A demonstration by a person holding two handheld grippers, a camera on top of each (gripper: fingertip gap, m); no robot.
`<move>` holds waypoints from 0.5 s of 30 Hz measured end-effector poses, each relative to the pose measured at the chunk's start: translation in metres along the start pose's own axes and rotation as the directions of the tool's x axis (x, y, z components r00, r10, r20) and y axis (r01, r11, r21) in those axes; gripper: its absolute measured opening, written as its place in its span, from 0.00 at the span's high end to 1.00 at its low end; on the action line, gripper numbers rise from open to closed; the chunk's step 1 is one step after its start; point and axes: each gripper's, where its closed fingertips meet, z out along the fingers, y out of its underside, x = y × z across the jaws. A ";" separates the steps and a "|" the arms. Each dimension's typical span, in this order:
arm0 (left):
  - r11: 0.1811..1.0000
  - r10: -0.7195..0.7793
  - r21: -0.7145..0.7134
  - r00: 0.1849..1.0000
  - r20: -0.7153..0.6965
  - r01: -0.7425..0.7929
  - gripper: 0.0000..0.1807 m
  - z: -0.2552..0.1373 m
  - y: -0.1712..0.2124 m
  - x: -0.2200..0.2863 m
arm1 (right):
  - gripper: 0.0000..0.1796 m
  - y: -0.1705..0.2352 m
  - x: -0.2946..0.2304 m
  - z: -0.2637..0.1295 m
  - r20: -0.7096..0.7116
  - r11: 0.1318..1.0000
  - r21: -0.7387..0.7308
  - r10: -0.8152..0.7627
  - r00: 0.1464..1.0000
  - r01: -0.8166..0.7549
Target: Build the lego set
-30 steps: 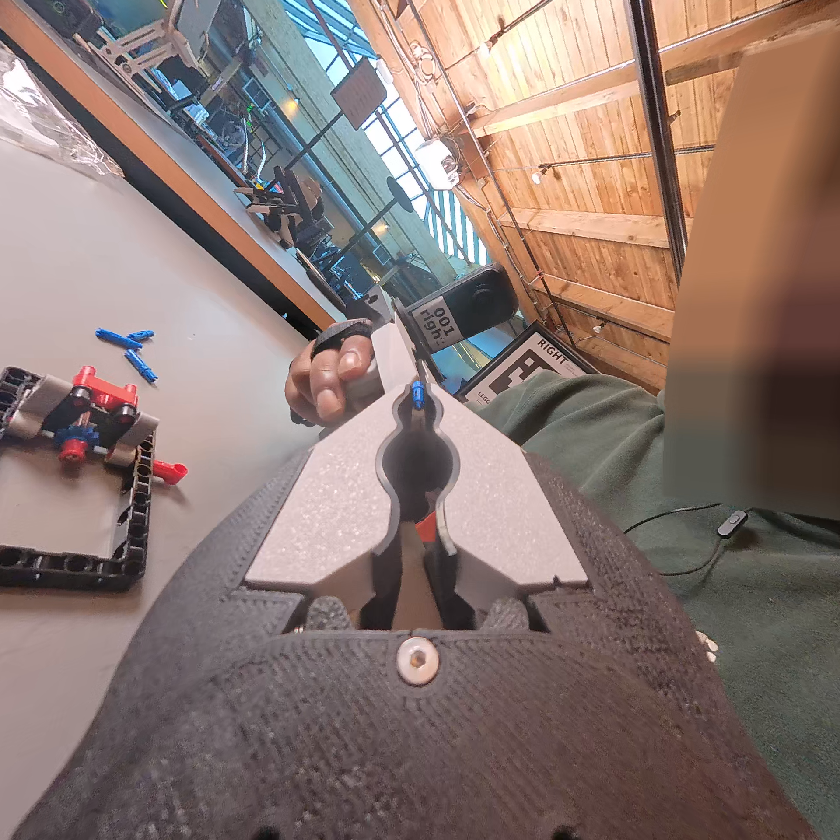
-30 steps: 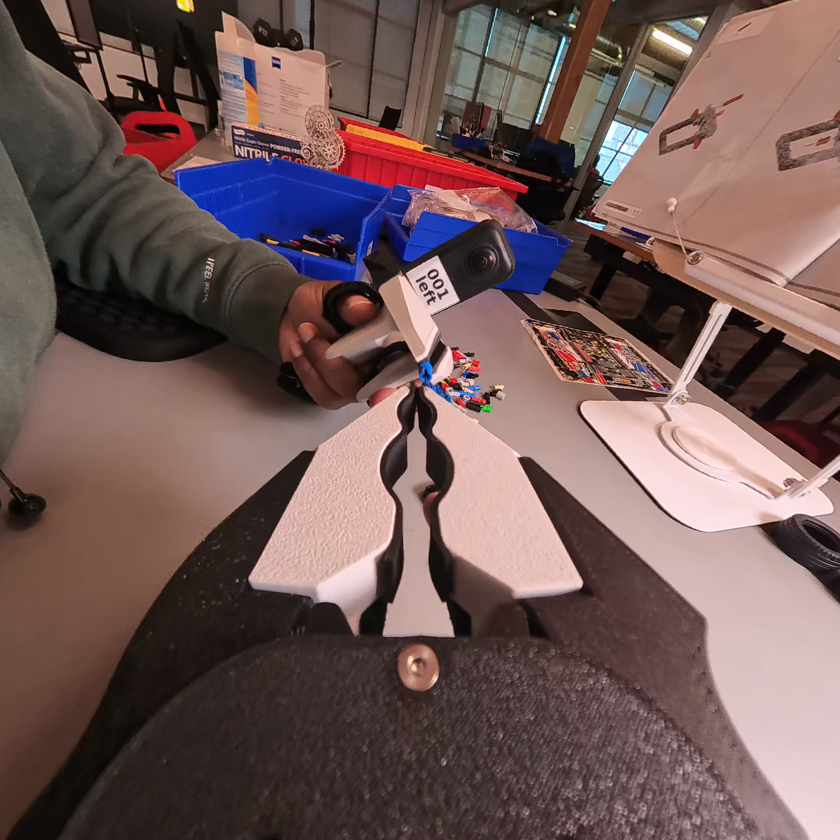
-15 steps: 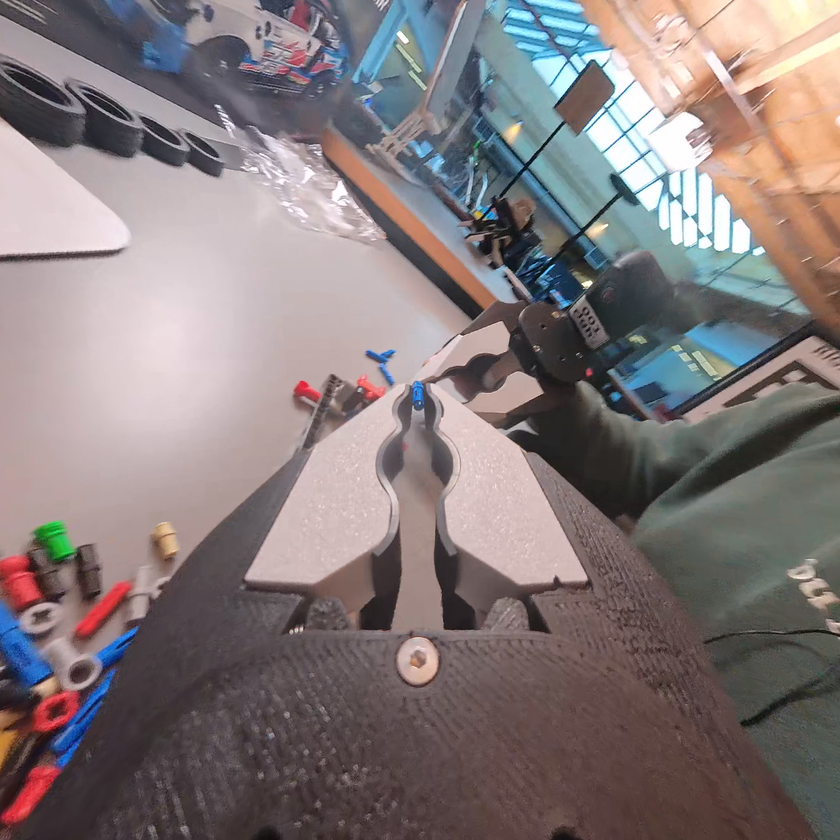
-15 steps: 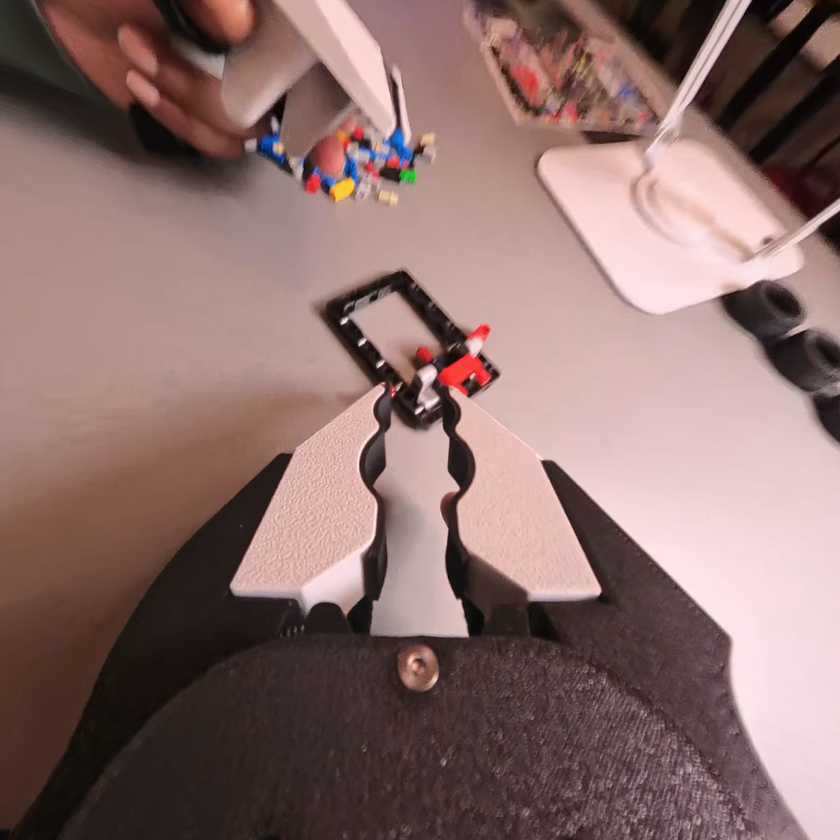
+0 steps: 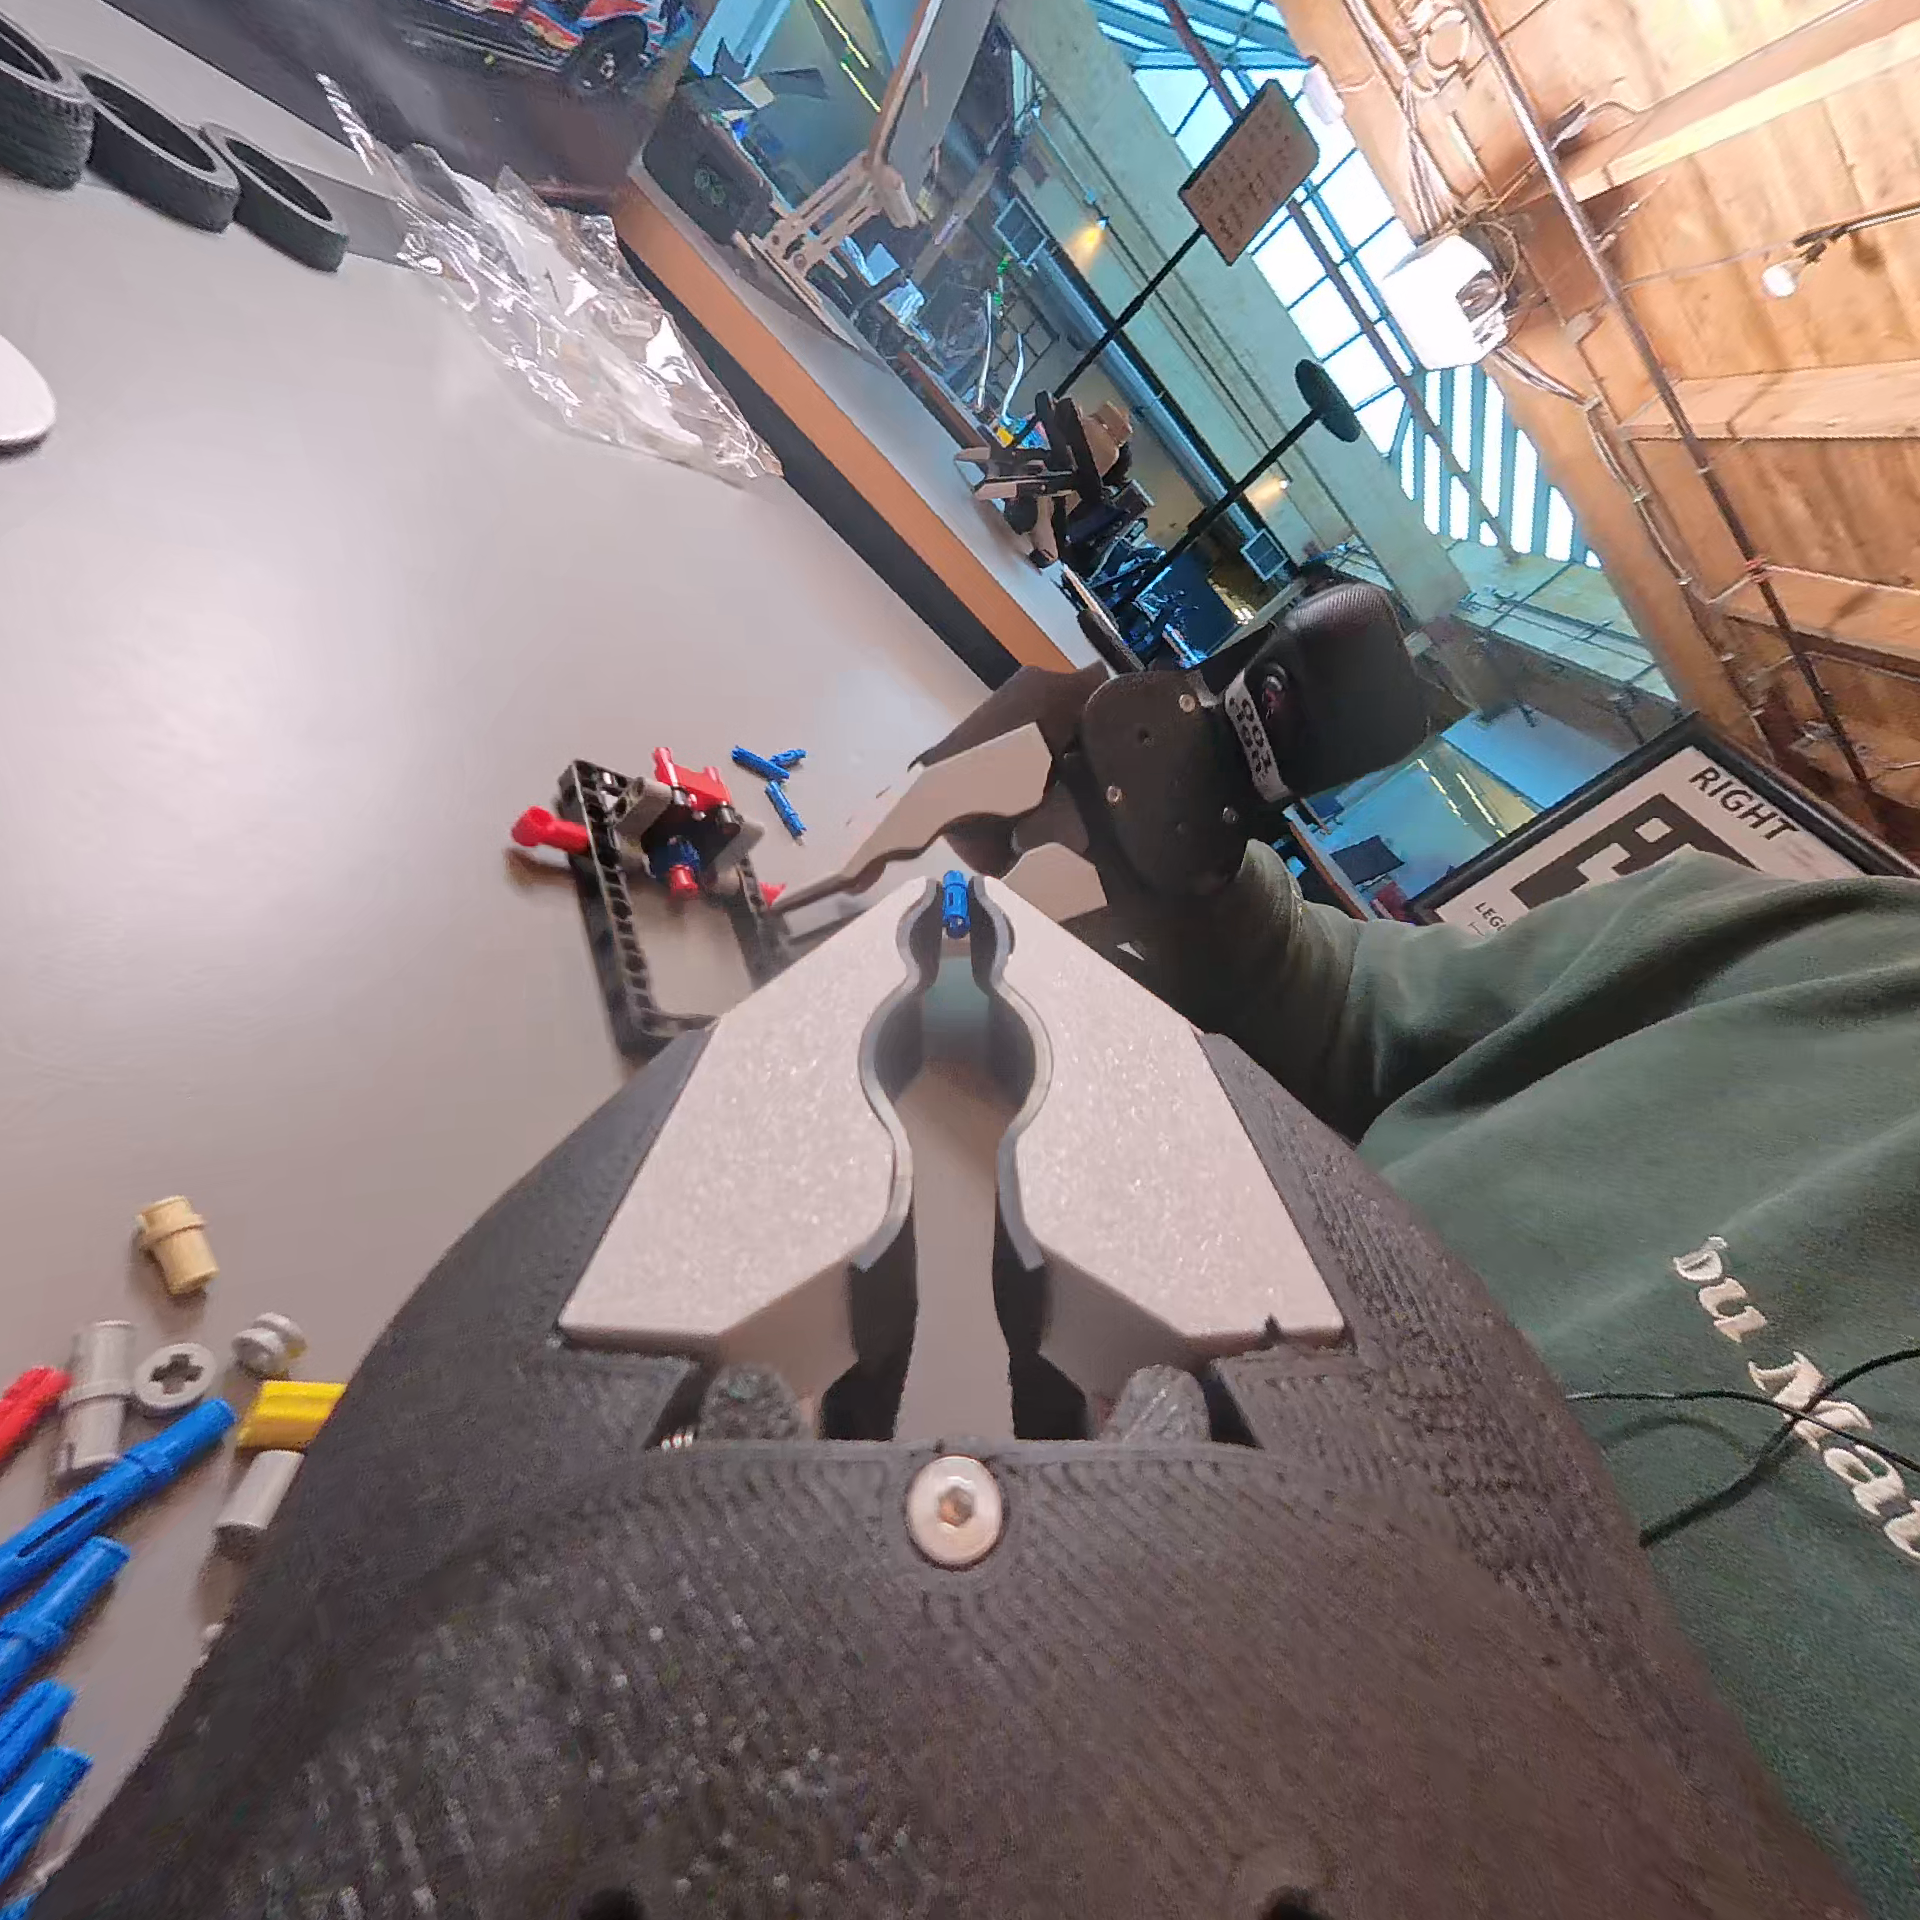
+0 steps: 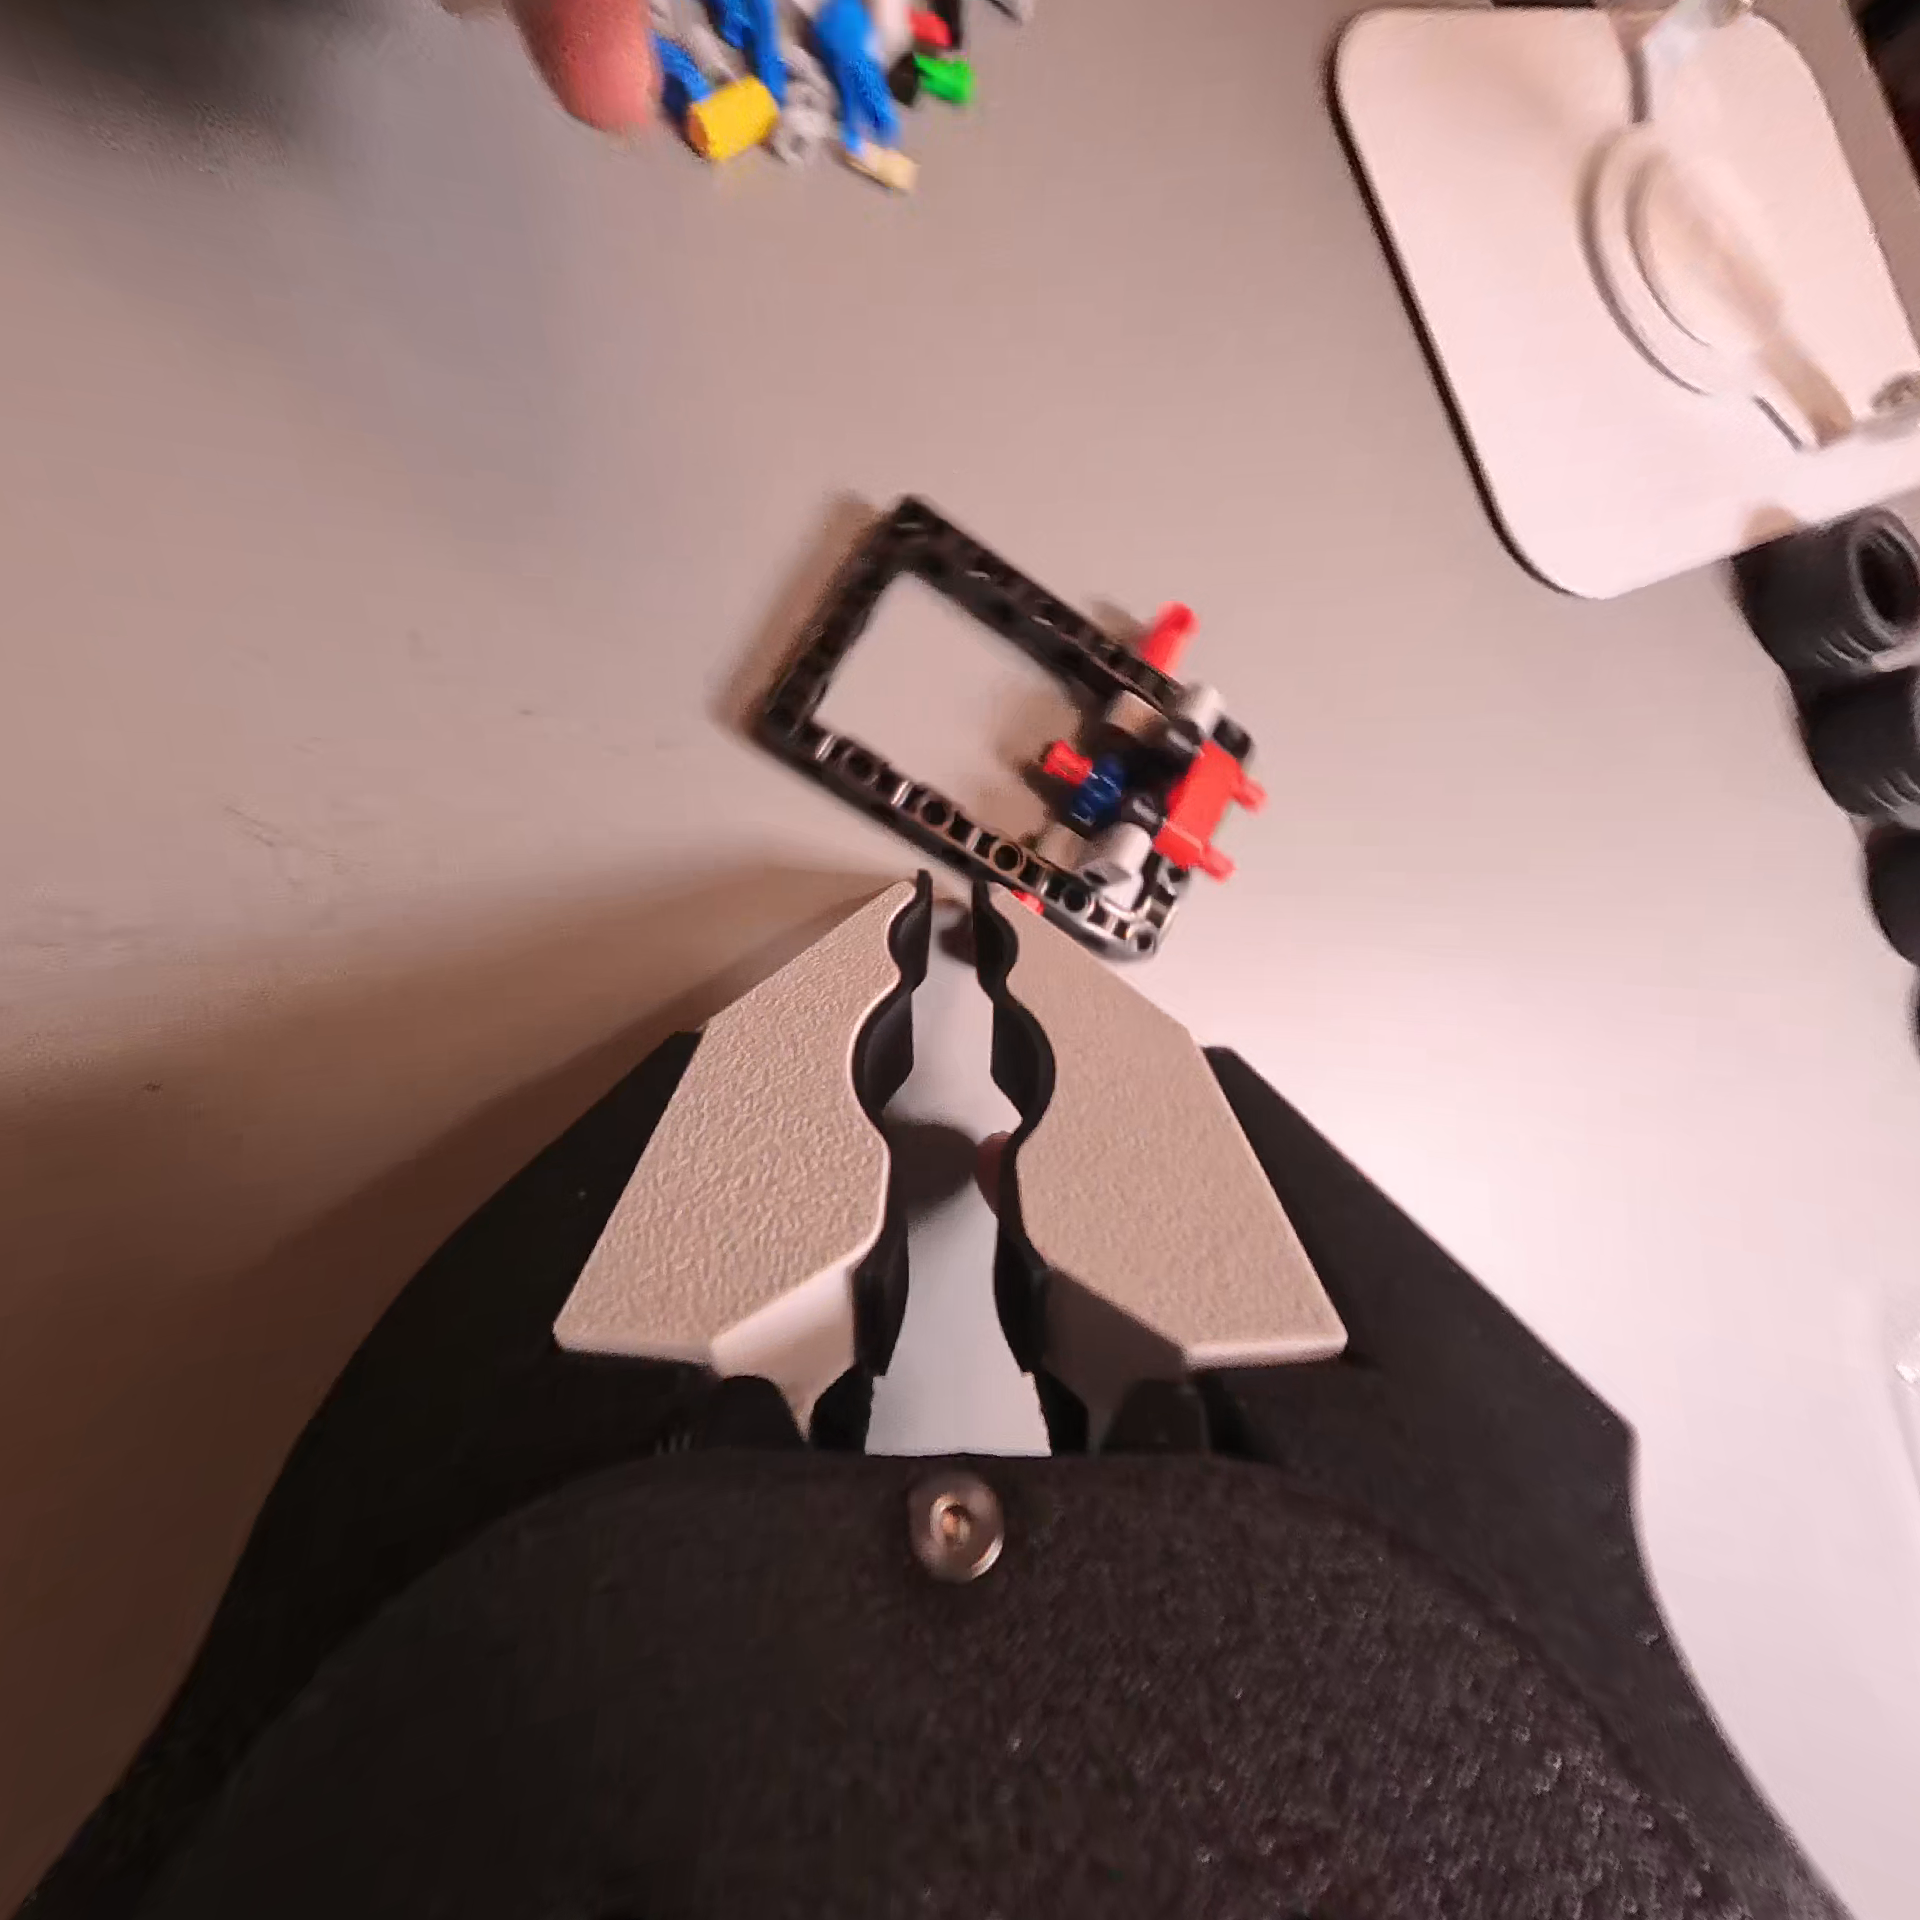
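Note:
A black rectangular lego frame (image 6: 914,800) lies on the grey table, with red, grey and blue parts (image 6: 1164,790) at one end. My right gripper (image 6: 948,896) is open and empty, its tips just short of the frame's near corner. My left gripper (image 5: 954,906) is shut on a small blue pin (image 5: 953,902) and holds it above the table. In the left wrist view the frame (image 5: 623,935) lies ahead to the left, and the right gripper (image 5: 894,842) points down at its near side.
A pile of loose lego parts (image 5: 114,1455) lies at the left; it also shows in the right wrist view (image 6: 800,83). Loose blue pins (image 5: 774,774) lie past the frame. Black tyres (image 5: 156,156), a clear plastic bag (image 5: 582,312) and a white stand base (image 6: 1621,270) sit around. Left tips to right tips: about 11 cm.
Both grippers have swung away from each other toward the table. The right gripper opened and came down close to the frame. The left gripper still holds the blue pin.

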 end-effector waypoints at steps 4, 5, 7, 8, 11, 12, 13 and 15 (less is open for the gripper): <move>1.000 0.013 -0.007 1.000 0.018 -0.013 0.99 0.001 0.001 -0.002 | 0.95 -0.014 0.005 -0.018 0.020 0.991 0.125 0.047 0.999 -0.049; 1.000 0.015 -0.014 1.000 0.019 -0.015 0.99 0.002 0.003 -0.003 | 0.93 -0.017 0.003 -0.021 0.037 0.988 0.148 0.045 0.998 -0.050; 0.999 0.022 -0.027 0.999 0.023 -0.022 0.99 0.004 0.006 -0.002 | 0.90 -0.015 0.001 -0.018 0.050 0.989 0.145 0.033 0.998 -0.040; 0.999 0.026 -0.033 0.999 0.022 -0.026 0.98 0.005 0.007 -0.002 | 0.88 -0.010 -0.001 -0.014 0.054 0.992 0.121 0.023 0.998 -0.030; 0.998 0.040 -0.050 0.999 0.026 -0.038 0.98 0.007 0.010 -0.002 | 0.86 -0.008 -0.008 -0.009 0.080 0.994 0.106 -0.008 0.997 -0.001; 0.998 0.042 -0.054 0.999 0.028 -0.041 0.98 0.008 0.011 -0.002 | 0.86 -0.008 -0.009 -0.008 0.089 0.995 0.097 -0.011 0.996 0.002; 0.998 0.043 -0.056 0.999 0.029 -0.041 0.99 0.008 0.012 -0.002 | 0.85 -0.008 -0.009 -0.007 0.093 0.996 0.088 -0.023 0.995 0.015; 0.998 0.036 -0.057 0.999 0.027 -0.035 0.99 0.009 0.012 -0.002 | 0.85 -0.012 -0.010 -0.009 0.117 0.996 0.090 -0.032 0.993 0.022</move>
